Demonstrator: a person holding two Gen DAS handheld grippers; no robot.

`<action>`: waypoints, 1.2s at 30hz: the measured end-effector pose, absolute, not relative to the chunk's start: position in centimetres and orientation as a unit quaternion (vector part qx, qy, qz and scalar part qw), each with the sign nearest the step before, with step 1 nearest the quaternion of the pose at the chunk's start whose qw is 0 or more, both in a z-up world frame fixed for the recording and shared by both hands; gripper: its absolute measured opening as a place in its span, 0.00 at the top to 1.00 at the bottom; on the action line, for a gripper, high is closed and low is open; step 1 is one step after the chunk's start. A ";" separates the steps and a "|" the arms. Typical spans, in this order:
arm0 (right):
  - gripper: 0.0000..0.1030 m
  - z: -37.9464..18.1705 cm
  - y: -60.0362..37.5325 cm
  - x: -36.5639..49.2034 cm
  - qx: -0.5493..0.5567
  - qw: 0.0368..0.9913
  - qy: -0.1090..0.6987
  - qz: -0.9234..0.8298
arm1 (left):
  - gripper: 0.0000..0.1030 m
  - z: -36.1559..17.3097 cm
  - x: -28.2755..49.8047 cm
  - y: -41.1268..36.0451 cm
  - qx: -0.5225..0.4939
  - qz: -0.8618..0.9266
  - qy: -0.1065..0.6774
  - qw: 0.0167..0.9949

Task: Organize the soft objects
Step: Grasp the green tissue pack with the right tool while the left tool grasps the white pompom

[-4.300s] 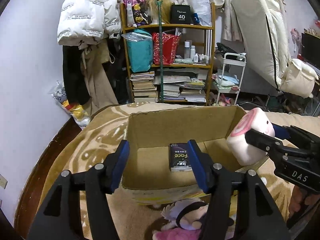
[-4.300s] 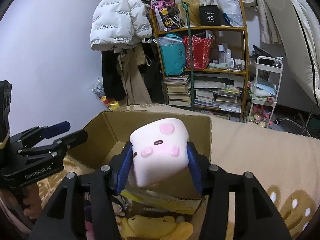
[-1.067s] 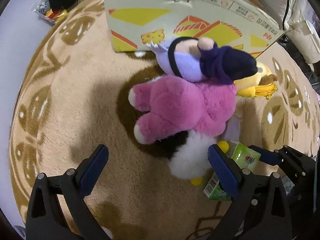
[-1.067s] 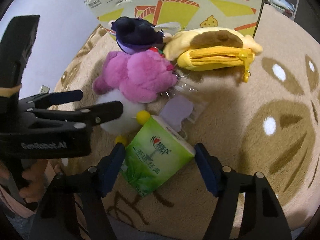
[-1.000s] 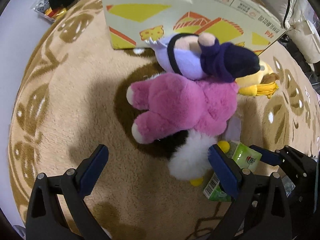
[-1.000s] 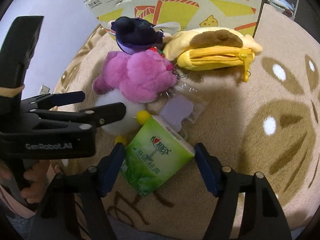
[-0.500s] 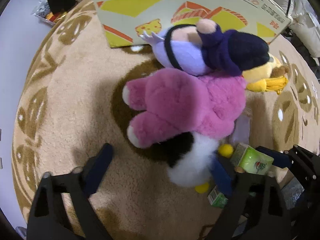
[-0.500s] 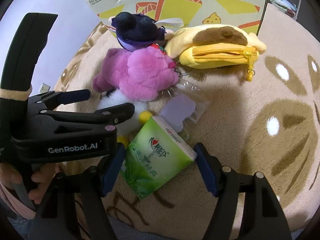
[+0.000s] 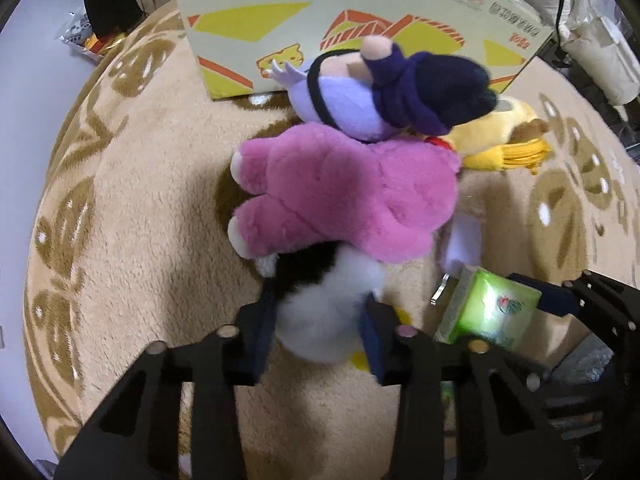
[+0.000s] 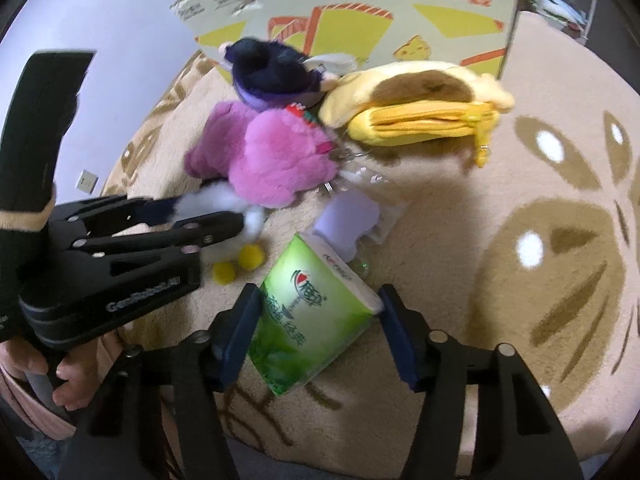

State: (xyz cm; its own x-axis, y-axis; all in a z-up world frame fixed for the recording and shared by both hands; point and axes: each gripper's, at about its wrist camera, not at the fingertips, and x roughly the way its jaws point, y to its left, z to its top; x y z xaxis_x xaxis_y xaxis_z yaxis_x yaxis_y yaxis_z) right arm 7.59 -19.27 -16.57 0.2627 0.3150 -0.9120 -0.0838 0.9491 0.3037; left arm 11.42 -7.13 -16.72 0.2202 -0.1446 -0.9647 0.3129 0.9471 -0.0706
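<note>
Left gripper [image 9: 320, 332] fingers close onto the white plush [image 9: 326, 312]; right gripper [image 10: 320, 334] narrows around the green tissue pack [image 10: 308, 316].

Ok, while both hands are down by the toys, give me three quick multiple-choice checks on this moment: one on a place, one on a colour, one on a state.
1. The yellow zip pouch lies:
A. inside the box
B. on the blanket, in front of the cardboard box
C. under the tissue pack

2. The tissue pack between the right hand-held gripper's fingers is:
A. green
B. red
C. blue

3. The left hand-held gripper is:
A. open over bare blanket
B. shut on the yellow pouch
C. shut on the white plush

Answers:
1. B: the pouch rests on the blanket just before the box's printed wall.
2. A: its wrapper is bright green. The jaws have just been closing, and both pads meet the pack.
3. C: the jaws have just been closing, and both pads press the white fur.
</note>
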 end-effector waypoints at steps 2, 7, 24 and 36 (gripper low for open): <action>0.44 -16.3 -19.5 7.4 0.096 0.793 0.590 0.121 | 0.69 -16.4 11.0 -7.0 0.069 -0.144 0.607 0.778; 0.48 -15.4 -19.3 7.0 0.076 0.806 0.578 0.104 | 0.69 -16.0 10.3 -6.7 0.069 -0.141 0.606 0.779; 0.57 -12.0 -21.7 5.6 0.080 0.851 0.514 0.067 | 0.70 -11.6 8.0 -4.6 0.070 -0.108 0.537 0.834; 0.70 -9.5 -21.2 5.6 0.088 0.885 0.450 0.088 | 0.78 -7.5 5.3 -3.2 0.044 -0.098 0.450 0.886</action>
